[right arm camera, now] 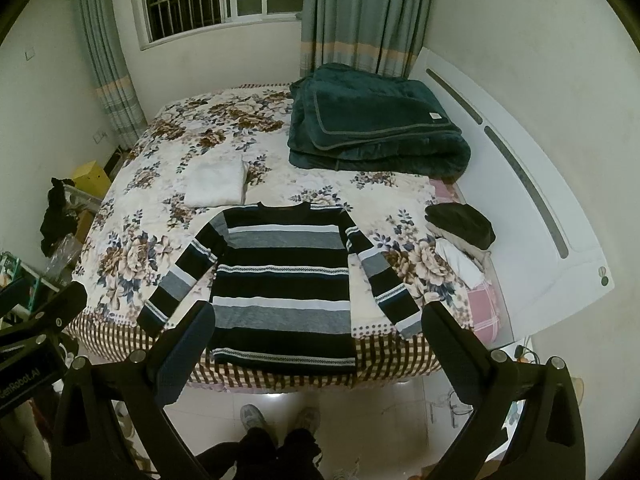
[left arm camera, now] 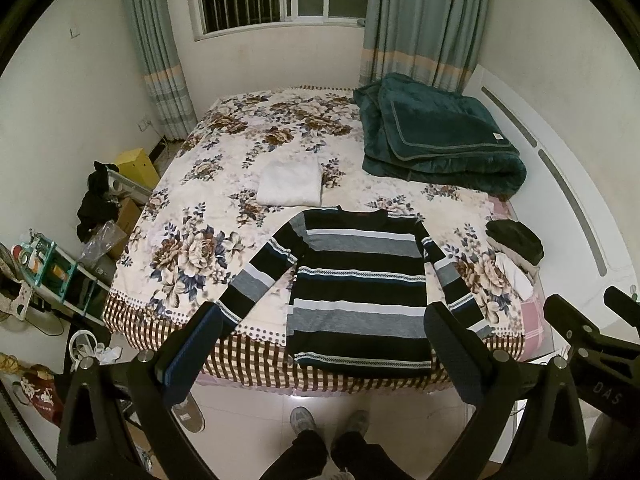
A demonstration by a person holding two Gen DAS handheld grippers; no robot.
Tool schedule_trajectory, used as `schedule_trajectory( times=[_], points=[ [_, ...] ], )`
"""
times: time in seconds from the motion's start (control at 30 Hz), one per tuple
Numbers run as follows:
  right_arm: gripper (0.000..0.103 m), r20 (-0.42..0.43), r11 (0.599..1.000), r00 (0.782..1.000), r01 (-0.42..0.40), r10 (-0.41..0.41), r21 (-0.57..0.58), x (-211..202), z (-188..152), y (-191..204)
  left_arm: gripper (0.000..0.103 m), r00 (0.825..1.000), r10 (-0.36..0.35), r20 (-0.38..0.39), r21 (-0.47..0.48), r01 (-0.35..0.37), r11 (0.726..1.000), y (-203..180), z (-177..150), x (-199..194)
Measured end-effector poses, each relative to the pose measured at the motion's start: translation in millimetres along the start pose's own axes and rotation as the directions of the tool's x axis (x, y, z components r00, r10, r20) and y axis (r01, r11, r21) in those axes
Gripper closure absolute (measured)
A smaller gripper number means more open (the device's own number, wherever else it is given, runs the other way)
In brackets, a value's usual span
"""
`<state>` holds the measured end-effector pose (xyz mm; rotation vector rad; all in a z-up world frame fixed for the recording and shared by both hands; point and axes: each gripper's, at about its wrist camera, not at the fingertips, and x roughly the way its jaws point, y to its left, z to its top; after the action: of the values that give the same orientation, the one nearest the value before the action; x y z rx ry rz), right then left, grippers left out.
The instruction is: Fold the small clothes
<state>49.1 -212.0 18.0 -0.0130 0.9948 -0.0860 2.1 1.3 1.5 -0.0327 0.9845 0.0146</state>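
Left gripper (left arm camera: pixel 324 344) and right gripper (right arm camera: pixel 320 340), bottom of frame: both released, holding nothing. Striped sweater (left arm camera: pixel 360 284), centre: flat on the bed (left arm camera: pixel 192 208), sleeves spread, hem over the near edge. Risk: a one-sided pull could drag the sweater off onto the floor.

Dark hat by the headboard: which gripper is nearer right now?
Right. The right gripper hangs open off the bed's near edge, toward the dark hat; the left gripper, also open, is farther left.
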Motion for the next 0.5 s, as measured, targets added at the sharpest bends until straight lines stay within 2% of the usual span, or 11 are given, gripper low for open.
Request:
schedule_trajectory(
  times=[0.5],
  points=[
    [0.0,0.005,1.0,1.0,0.002,-0.002,-0.004,-0.7,0.3,-1.8,0.0,1.0,-0.002,0.004,-0.001,0.002,1.0,0.0,-0.6,-0.1]
  ],
)
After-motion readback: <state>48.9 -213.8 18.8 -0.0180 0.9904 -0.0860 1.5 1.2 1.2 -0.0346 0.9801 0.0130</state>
